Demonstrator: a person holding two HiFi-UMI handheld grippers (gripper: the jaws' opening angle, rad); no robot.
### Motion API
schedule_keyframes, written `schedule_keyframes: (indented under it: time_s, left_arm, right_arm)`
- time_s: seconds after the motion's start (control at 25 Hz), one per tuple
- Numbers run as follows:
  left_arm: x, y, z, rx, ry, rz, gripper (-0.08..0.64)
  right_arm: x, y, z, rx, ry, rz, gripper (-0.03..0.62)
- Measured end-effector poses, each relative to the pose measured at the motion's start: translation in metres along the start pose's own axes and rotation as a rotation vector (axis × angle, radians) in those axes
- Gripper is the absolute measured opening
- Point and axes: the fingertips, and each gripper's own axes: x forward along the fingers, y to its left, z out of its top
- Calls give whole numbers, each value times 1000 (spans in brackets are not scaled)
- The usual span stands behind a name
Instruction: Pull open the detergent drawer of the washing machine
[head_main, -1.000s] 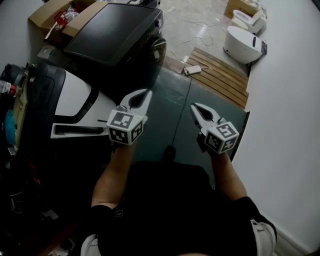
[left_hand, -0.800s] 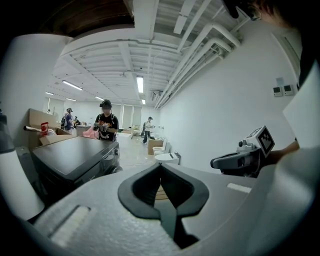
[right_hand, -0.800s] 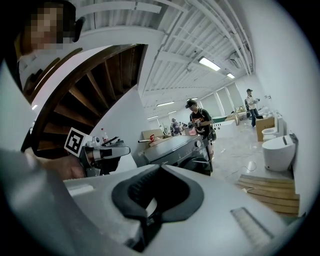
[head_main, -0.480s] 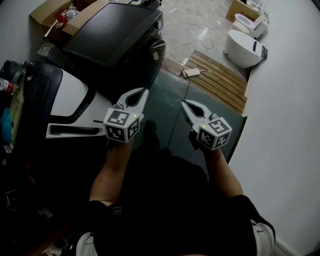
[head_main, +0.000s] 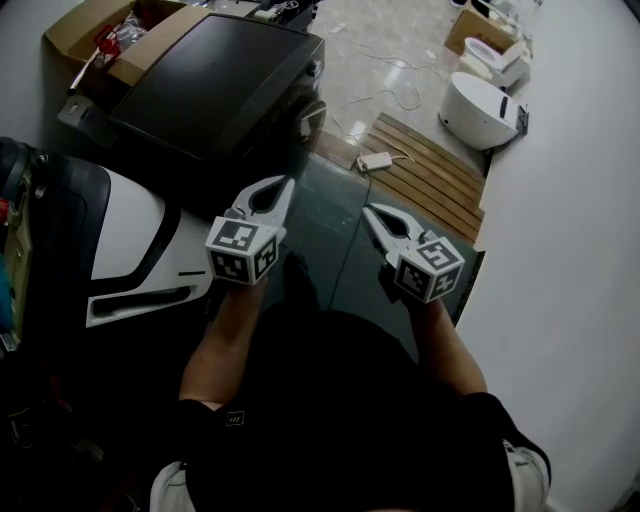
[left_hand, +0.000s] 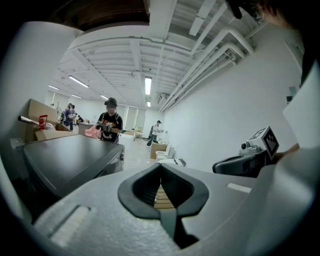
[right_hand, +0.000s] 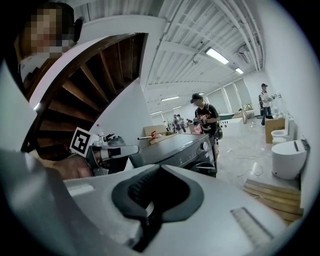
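At far left, a dark grey washing machine (head_main: 215, 85): flat matte top, round door on the front turned rightward. Nearer and well apart from it, left gripper (head_main: 286, 184) and right gripper (head_main: 369, 213), both pressed together, empty.

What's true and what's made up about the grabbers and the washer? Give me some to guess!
1. The left gripper and the right gripper are both shut and empty. True.
2. The left gripper grips the washer. False: it hangs in the air, short of the washer.
3. Wooden slats lie on the floor. True.
4. Nobody else is in the room. False: a person stands beyond the washer.
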Motion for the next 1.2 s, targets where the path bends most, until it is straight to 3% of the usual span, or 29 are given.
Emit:
schedule_keyframes:
  time_s: [0.32,0.72,1.2]
  left_arm:
    - [69,68,21,-6,19,-21,11]
    - [94,150,40,-28,9,33,11]
    - [118,191,42,-85,27,185,11]
  right_arm:
    - [89,-42,42,17,22,12,3]
    - [176,-57,68,-39,70,72,3]
    - [229,-92,78,-38,155,207,3]
